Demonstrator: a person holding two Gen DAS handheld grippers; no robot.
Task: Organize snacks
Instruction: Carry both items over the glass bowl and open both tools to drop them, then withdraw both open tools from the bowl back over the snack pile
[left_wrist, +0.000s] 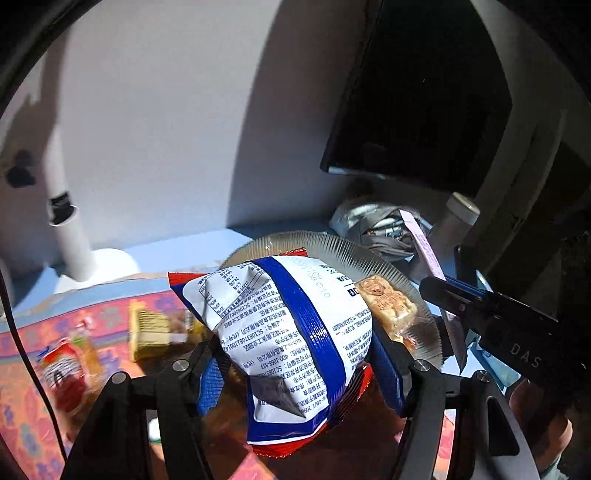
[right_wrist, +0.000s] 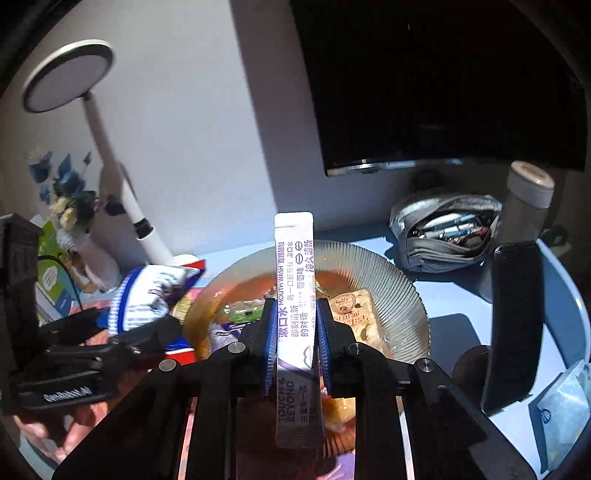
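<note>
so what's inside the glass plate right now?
The glass plate holds a wrapped biscuit and a green packet. The rest is hidden behind the mouthwash sachet in the right hand-held gripper.

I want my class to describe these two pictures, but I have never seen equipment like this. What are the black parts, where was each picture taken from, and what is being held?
A person holds two hand-held grippers, each with a camera looking along its fingers. The left gripper, in the left camera's picture, clamps a white-and-blue snack bag. The right gripper, in the right camera's picture, clamps a mouthwash sachet upright. Beyond both lies a ribbed glass plate holding a wrapped biscuit. A grey pencil case and a lamp stand behind.
</note>
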